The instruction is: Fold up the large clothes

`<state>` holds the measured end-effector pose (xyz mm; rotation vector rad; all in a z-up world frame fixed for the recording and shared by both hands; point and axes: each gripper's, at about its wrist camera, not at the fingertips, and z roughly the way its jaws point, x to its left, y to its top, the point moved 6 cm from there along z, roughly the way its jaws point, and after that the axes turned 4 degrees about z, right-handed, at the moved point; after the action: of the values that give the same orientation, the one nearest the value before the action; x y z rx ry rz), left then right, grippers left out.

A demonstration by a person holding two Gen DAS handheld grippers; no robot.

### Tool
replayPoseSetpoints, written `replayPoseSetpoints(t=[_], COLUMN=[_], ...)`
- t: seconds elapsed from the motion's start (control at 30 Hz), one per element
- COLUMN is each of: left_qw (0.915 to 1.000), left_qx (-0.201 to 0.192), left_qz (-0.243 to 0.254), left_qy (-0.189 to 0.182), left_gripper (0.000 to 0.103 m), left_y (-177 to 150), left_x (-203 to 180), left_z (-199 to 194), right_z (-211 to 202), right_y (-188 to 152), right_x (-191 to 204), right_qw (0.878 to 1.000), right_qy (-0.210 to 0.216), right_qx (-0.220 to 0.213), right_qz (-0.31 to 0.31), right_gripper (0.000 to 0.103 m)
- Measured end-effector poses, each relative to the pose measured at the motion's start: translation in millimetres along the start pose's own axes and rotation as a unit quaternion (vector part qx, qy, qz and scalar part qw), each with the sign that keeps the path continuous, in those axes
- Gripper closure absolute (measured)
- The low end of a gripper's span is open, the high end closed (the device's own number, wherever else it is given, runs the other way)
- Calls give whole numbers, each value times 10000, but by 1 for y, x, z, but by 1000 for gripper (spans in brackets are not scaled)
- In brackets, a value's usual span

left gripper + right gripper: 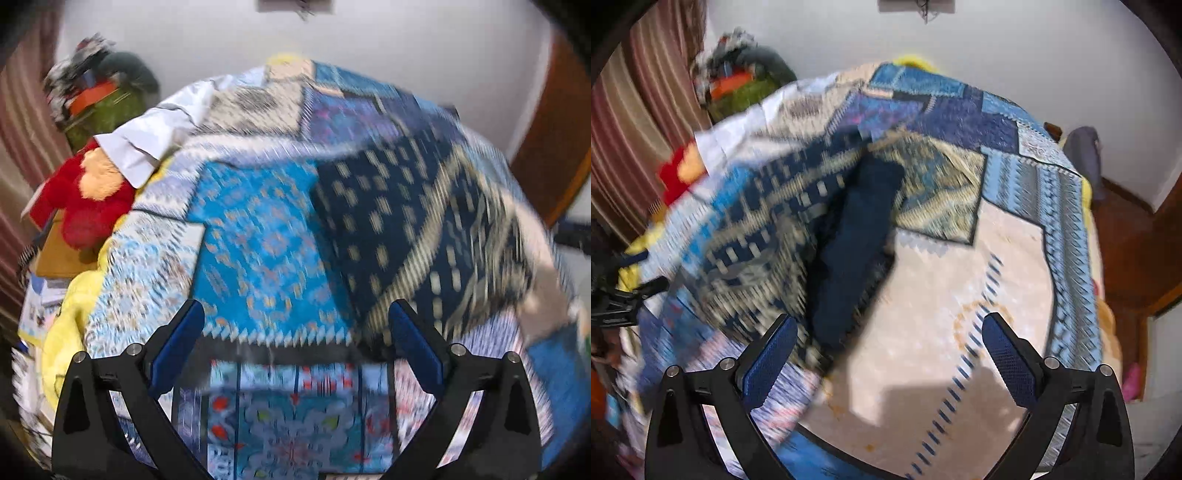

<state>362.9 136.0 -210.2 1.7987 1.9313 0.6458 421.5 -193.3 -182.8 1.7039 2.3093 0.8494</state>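
Observation:
A dark navy garment with cream woven patterns (406,229) lies crumpled on a bed covered by a blue patchwork spread (258,251). In the right wrist view the garment (768,229) lies left of centre with a plain navy folded part (857,243) running down its middle. My left gripper (295,321) is open and empty above the spread, the garment just right of it. My right gripper (890,332) is open and empty, its left finger (772,354) close to the garment's near edge. Both views are motion-blurred.
A red and orange plush toy (85,199) and a white cloth (155,133) lie at the bed's left edge. A pile of clothes (99,92) stands at the back left by striped curtains (635,122). A wooden floor (1126,243) is on the right.

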Motion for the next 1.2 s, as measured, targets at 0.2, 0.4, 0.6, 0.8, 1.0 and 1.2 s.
replayPoseSetpoints(t=[0.2,0.4,0.6,0.8,1.0,1.2], left_qw=[9896,9647,9391,9312,9469,9614], left_qx=[555,1197,1359,1506,1162,536], left_qz=[-844,-1283,-1671,-1693,-1405,-1114], left_qy=[-1024,-1965,-2678,-2854,-2648,-2456], left_gripper=[2,2,0,8,29,32], left_y=[34,35,43,44,56,83], left_x=[5,-20,-33,-46,-44,-20], left_z=[48,114,141,150,112,47], right_z=[35,108,155,163,142,98], right_y=[32,37,38,42,49,68], right_x=[18,25,36,51,73,109], right_qw=[9928,9859,9706,9724,9714,9759], right_qy=[931,1015,1515,1600,1802,1895], right_qx=[373,1173,1692,1538,1423,994], right_qz=[660,631,801,722,601,420], right_gripper=[0,0,0,16,63,66])
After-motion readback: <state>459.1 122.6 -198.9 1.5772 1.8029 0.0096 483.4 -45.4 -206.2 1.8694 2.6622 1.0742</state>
